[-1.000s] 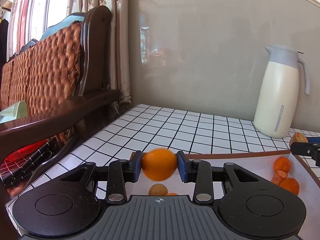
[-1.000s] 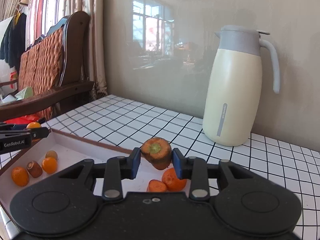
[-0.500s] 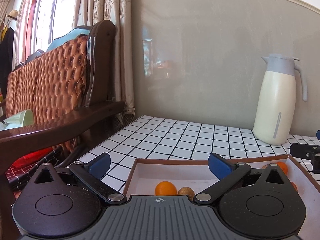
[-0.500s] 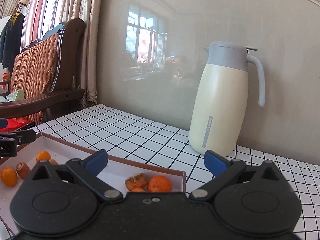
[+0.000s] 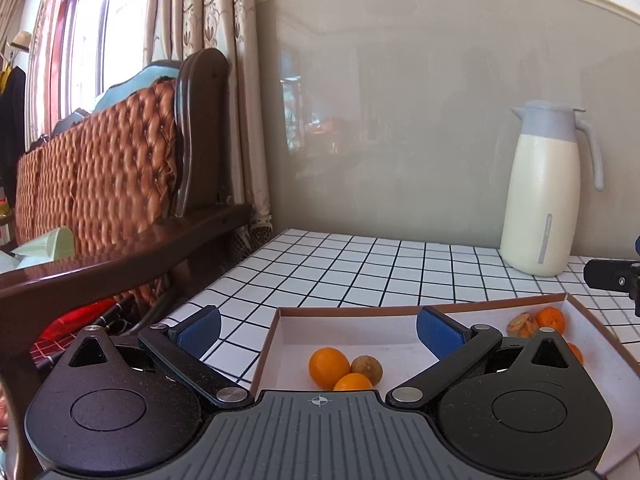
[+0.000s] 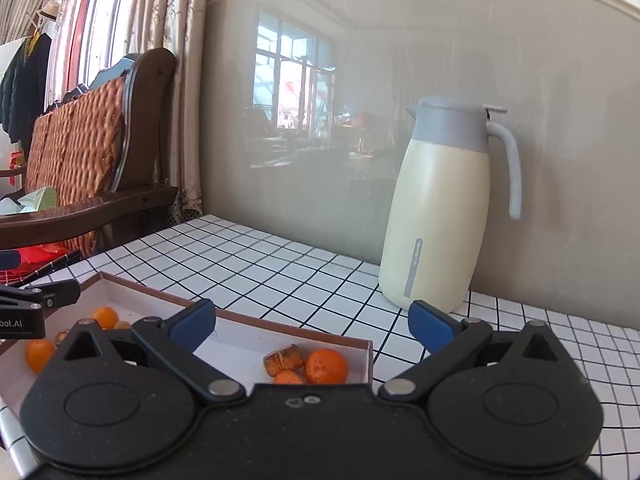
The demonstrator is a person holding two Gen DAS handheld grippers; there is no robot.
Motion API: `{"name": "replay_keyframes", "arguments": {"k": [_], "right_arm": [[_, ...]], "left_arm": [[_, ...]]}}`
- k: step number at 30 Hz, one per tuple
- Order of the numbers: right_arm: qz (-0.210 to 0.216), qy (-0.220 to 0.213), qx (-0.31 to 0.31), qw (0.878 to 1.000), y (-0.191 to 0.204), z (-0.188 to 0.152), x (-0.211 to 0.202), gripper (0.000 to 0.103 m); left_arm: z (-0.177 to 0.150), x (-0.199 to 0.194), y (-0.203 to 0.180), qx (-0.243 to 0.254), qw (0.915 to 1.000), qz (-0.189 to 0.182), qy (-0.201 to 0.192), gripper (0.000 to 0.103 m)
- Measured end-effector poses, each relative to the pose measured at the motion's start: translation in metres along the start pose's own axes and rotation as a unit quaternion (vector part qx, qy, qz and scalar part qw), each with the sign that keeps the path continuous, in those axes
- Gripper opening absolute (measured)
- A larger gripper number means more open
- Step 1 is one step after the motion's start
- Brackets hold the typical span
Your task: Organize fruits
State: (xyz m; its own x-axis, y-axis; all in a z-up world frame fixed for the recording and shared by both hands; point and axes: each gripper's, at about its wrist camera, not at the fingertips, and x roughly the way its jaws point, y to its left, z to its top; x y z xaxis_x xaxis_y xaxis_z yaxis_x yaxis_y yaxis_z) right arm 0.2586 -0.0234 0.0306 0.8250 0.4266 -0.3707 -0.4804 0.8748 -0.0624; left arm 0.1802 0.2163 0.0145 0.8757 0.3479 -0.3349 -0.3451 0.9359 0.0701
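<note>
Both claws, left claw [image 5: 318,330] and right claw [image 6: 311,322], hang released and empty above the shallow white cardboard tray [image 5: 356,330]. Small orange fruits [image 5: 329,365] lie inside; sorting appears largely complete.

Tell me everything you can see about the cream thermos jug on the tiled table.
The thermos jug is tall, with a cream body that looks like matte coated metal or plastic, a grey-blue top with a pouring spout, a flat lid and a curved grey-blue handle on its right side. A grey vertical stripe marks its front. It stands upright and closed on the white tiled table, close to the wall, beyond the shallow box. Nothing else touches it.
</note>
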Motion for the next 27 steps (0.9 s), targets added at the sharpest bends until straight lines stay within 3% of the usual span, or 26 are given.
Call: {"name": "replay_keyframes", "arguments": {"k": [5,13,18,27], "right_arm": [[0.006,-0.015,0.003,1.0,0.002,0.001,-0.047,0.097],[-0.001,-0.015,0.003,1.0,0.0,-0.014,-0.115,0.097],[-0.01,-0.016,0.002,1.0,-0.003,-0.027,-0.153,0.097],[-0.023,-0.019,0.003,1.0,-0.002,-0.049,-0.204,0.097]], "left_arm": [[-0.002,-0.049,0.001,-0.032,0.9993,-0.007,-0.016,0.103],[-0.011,-0.132,-0.019,0.003,0.9989,-0.029,-0.037,0.103],[-0.022,-0.181,-0.02,-0.009,0.9975,-0.035,-0.061,0.103],[-0.043,-0.232,-0.029,0.002,0.9972,-0.049,-0.057,0.103]]}}
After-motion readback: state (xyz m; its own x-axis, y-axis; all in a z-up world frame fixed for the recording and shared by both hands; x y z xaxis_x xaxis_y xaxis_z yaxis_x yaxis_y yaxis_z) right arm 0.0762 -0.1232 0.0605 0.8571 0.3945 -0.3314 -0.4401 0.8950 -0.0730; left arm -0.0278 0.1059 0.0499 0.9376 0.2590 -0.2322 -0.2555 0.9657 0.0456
